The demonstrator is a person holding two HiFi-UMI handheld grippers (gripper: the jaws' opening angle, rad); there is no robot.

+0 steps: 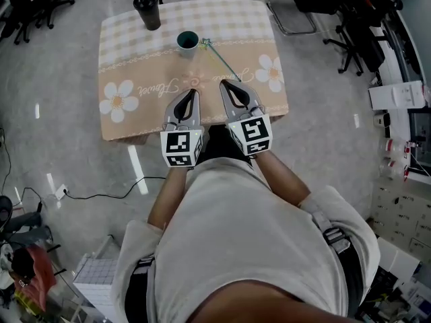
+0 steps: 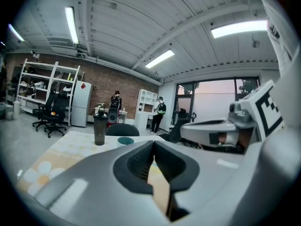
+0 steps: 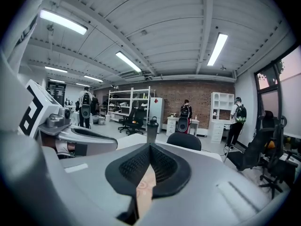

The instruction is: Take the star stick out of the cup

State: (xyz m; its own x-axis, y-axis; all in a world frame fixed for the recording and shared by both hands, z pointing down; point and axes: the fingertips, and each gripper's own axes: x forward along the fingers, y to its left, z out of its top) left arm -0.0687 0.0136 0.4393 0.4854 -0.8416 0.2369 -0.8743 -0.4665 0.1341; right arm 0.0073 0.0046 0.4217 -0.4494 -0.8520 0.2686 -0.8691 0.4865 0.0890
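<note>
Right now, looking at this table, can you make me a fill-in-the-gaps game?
1. The star stick lies on the tablecloth, outside the teal ____.
2. The tall bottle near the table's far edge is ____ in colour.
3. The left gripper and the right gripper are shut, and both hold ____.
4. The tablecloth has big white ____ printed on it.
Missing words: cup; black; nothing; flowers.

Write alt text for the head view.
A person holds the left tool and right tool, both shut and empty, over the near edge of a flowered table. Beyond: a teal cup, the star stick lying beside it, a dark bottle.
</note>
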